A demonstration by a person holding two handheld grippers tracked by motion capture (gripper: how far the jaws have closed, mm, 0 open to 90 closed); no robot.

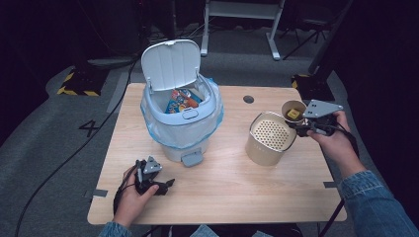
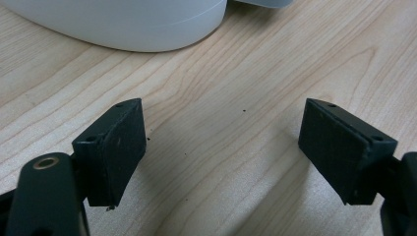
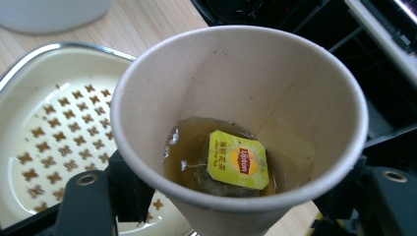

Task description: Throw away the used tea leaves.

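Note:
My right gripper is shut on a paper cup, held at the right rim of a cream strainer bucket. In the right gripper view the cup holds brown tea, a tea bag and its yellow tag, and the bucket's perforated insert lies below left. My left gripper rests on the table near its front edge, by the bin's base. Its pads stand wide apart with only bare wood between them.
A white pedal bin with its lid up and a blue liner stands mid-table; colourful wrappers lie inside. Its base is just beyond the left gripper. A round cable hole sits at the back. Table edge is close on the right.

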